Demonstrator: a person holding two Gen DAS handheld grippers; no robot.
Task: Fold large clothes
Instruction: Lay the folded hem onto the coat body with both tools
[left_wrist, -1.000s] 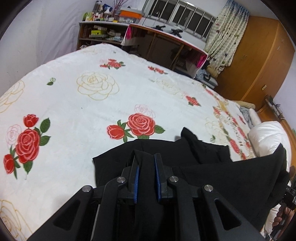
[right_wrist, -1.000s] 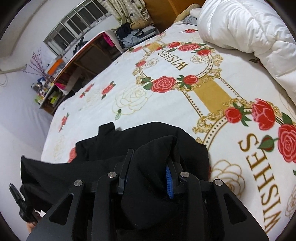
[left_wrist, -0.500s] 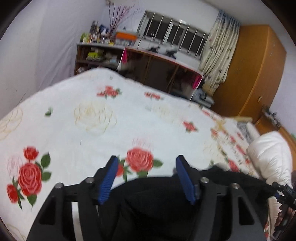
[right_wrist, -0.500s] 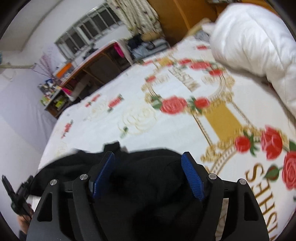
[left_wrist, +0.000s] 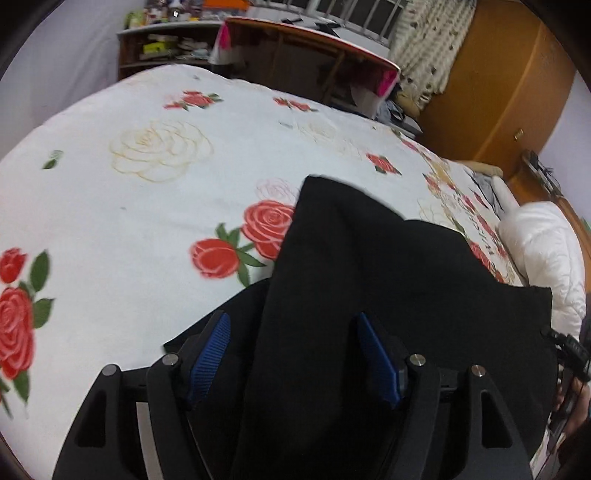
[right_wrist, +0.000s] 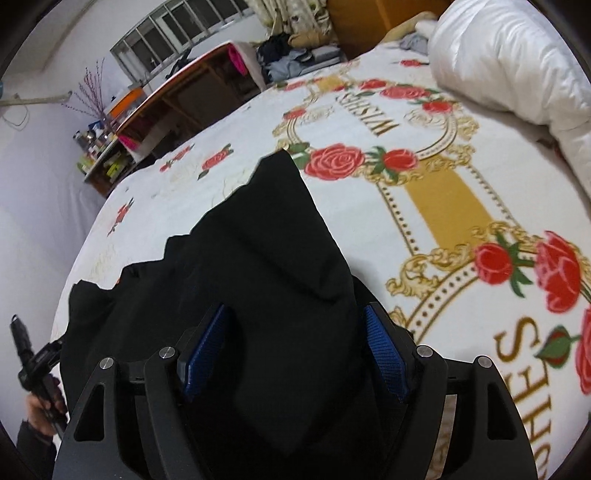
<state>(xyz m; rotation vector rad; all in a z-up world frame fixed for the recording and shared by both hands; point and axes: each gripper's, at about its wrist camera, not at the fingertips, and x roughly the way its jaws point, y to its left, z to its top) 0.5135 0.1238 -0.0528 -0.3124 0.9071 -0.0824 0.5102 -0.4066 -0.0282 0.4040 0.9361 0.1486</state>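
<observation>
My left gripper (left_wrist: 293, 354) has its jaws wide and still opening, blue pads clear on both sides, and the black fabric garment (left_wrist: 369, 266) lies loose between them, gripped by neither pad. My right gripper (right_wrist: 295, 350) is spread wide too, the same dark cloth draped slack through the gap; its right-hand pad sits very close to the cloth, though I see no pinch.

The garment is down on the white bedspread printed with red roses (left_wrist: 129, 206), one corner pointing away at twelve o'clock in both wrist views. In the right wrist view its ragged edge runs off toward nine o'clock, where the other handle and a hand (right_wrist: 44, 402) show at the frame's edge.

Around me: a puffy white quilted duvet (right_wrist: 517, 66) piled at one o'clock in the right view, sitting on the bedspread's gold border with the word WISHES. Beyond the bed, at twelve o'clock in the left view, a long wooden desk with a red edge (left_wrist: 314, 48), cluttered shelves (left_wrist: 166, 44) beside it, a patterned curtain (left_wrist: 424, 44) and an orange-brown wooden wardrobe (left_wrist: 491, 92) at two o'clock. The bedspread just past the garment's corner is bare roses.
</observation>
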